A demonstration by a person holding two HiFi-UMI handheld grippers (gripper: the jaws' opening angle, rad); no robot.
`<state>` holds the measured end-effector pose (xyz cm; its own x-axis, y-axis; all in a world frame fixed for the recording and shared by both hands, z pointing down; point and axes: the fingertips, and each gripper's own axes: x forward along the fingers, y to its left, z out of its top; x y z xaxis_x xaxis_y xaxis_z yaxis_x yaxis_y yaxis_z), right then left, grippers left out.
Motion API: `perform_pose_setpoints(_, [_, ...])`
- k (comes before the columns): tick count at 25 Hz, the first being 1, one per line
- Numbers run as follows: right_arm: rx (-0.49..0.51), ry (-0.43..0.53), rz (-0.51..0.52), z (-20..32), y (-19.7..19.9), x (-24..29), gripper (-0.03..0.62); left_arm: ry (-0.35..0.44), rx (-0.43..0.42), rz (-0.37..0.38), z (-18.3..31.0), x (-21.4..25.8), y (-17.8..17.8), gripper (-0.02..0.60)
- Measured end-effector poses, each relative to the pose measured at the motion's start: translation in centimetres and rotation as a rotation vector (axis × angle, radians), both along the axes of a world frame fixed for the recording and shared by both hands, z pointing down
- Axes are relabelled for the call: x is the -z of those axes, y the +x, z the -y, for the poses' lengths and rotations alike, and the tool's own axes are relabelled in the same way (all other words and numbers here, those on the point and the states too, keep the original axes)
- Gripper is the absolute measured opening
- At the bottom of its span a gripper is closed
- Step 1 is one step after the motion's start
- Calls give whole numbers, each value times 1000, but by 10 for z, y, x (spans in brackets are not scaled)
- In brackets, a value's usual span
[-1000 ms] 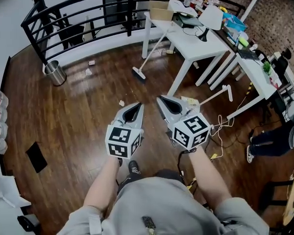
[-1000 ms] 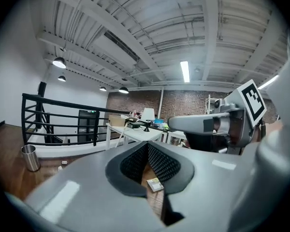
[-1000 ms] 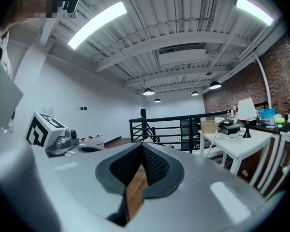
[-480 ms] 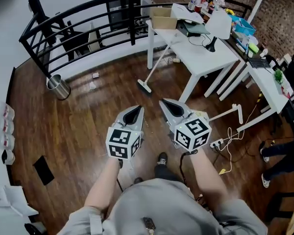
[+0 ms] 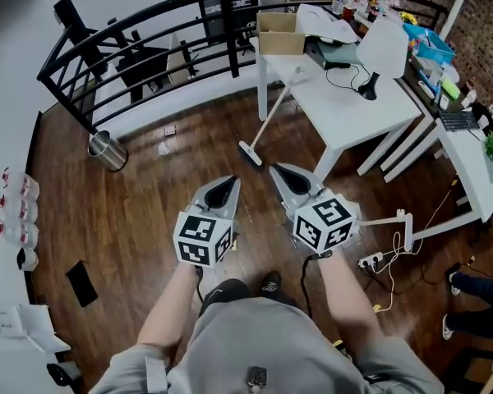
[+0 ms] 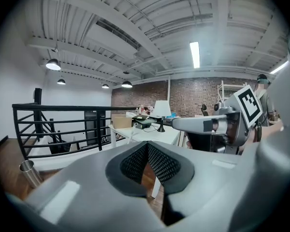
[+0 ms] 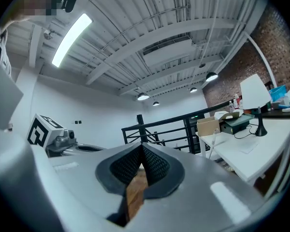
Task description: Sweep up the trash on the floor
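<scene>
Both grippers are held side by side at waist height over the dark wood floor. My left gripper [image 5: 223,184] [image 6: 147,147] is shut with nothing between its pads. My right gripper [image 5: 278,171] [image 7: 141,147] is likewise shut and empty. Ahead of them a white broom [image 5: 267,121] leans against the white table [image 5: 345,105], its head on the floor. Two scraps of trash [image 5: 167,139] lie near the railing. A white dustpan handle [image 5: 389,219] sticks out to the right of my right gripper. The left gripper view also shows the right gripper's marker cube [image 6: 247,103].
A metal bin [image 5: 108,149] stands at the left by the black railing [image 5: 140,35]. A cardboard box [image 5: 280,31], a lamp [image 5: 379,52] and clutter sit on the table. Cables and a power strip [image 5: 370,261] lie at the right. A dark flat thing [image 5: 80,282] lies on the floor at the left.
The person has walked forward: the broom, the table and the railing have come nearer and lower in the head view. Both grippers kept their pose, shut.
</scene>
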<state>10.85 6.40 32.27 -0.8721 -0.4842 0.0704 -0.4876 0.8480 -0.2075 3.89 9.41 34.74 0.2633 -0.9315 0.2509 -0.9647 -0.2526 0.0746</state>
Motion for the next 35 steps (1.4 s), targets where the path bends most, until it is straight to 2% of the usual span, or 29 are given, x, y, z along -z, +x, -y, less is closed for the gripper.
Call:
perform_pose_setpoints(7, [-23, -24, -12, 76, -5, -12, 0, -13, -13, 0, 77, -6, -5, 8])
perform_pose_setpoints(16, [-66, 29, -173, 205, -32, -8, 0, 38, -65, -80, 220, -12, -35, 8])
perform_pose_setpoints(19, [-98, 29, -203, 249, -42, -5, 0, 42, -84, -115, 264, -14, -45, 6])
perform_pose_setpoints(23, [-141, 27, -224, 297, -53, -6, 0, 40, -119, -122, 309, -20, -54, 8])
perform_pose_setpoints(31, [-188, -33, -230, 364, -57, -30, 0, 18, -138, -100, 372, -22, -67, 6])
perform_pose_setpoints(35, [-198, -110, -245, 399, -48, -64, 0, -10, -141, -86, 397, -31, -61, 6])
